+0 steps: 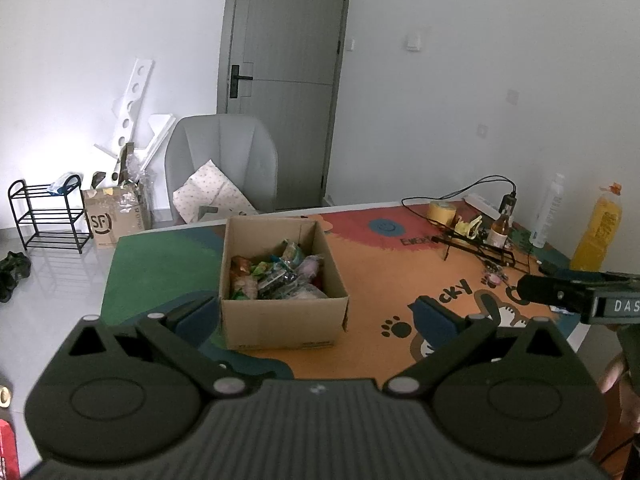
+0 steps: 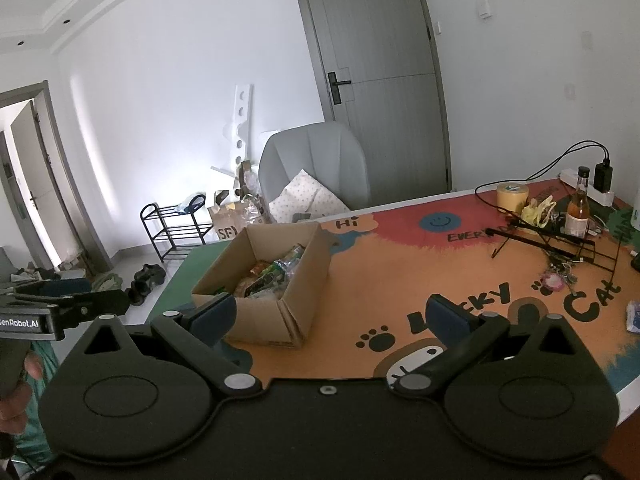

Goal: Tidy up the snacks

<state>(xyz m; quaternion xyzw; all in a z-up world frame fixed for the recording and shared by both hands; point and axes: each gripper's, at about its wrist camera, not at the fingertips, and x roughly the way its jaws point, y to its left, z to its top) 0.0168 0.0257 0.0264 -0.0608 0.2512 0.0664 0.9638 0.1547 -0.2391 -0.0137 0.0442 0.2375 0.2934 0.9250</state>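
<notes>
An open cardboard box (image 1: 282, 322) stands on the colourful table mat (image 1: 372, 264), filled with several wrapped snacks (image 1: 276, 274). My left gripper (image 1: 316, 314) is open above the table's near edge, its blue-padded fingers either side of the box front, holding nothing. The right wrist view shows the same box (image 2: 264, 280) and its snacks (image 2: 268, 274) to the left. My right gripper (image 2: 332, 314) is open and empty, with its left finger in front of the box's near corner. The right gripper's side shows at the far right of the left wrist view.
At the table's back right stand a black wire rack (image 2: 556, 240), a brown glass bottle (image 2: 578, 210), a tape roll (image 2: 512, 196), a power strip with a charger (image 2: 600, 186), a white spray can (image 1: 548, 212) and a yellow bottle (image 1: 598, 232). A grey chair (image 1: 222, 164) stands behind the table.
</notes>
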